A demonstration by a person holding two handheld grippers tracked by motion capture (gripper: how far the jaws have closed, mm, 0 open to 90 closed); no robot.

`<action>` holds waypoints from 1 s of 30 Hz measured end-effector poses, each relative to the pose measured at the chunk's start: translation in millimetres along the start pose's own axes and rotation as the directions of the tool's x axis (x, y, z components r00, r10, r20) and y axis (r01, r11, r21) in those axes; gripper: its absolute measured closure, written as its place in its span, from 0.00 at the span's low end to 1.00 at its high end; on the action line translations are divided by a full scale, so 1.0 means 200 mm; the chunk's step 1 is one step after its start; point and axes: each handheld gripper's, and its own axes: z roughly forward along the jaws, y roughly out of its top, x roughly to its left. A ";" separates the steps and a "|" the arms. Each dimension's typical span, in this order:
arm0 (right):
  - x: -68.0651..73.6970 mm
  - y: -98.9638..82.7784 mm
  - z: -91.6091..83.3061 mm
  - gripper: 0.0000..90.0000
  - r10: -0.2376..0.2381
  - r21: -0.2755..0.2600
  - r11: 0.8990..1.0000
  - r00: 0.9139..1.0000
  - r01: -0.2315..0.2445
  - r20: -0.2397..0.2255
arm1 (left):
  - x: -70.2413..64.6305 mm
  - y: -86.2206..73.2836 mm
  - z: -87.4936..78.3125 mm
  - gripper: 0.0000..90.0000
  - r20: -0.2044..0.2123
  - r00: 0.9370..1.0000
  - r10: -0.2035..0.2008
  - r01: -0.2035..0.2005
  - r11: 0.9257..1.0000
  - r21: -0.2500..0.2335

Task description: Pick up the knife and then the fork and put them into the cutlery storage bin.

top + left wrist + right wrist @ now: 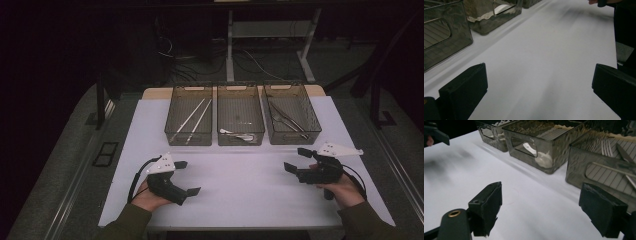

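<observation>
Over white table [240,195], left gripper [187,177] and right gripper [297,160], jaws apart, empty

Open left gripper [539,92], white table [544,62], bins [444,37]

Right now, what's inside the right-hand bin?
The right-hand bin holds metal cutlery: a fork and what looks like a knife, lying along its ribbed floor. The tinted, rippled near wall blurs the handles, so an exact count isn't possible.
</observation>
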 end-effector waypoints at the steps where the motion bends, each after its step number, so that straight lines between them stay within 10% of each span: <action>1: 0.00 -0.01 0.00 0.21 -0.002 -0.002 1.000 1.000 0.002 0.000 | 0.00 0.00 0.00 0.00 0.000 1.000 -0.001 0.001 1.000 0.000; 30: 0.10 -0.16 -0.08 0.19 -0.050 0.037 0.998 0.997 0.052 -0.063 | 0.00 -0.01 0.00 0.00 0.000 1.000 -0.004 0.004 1.000 0.005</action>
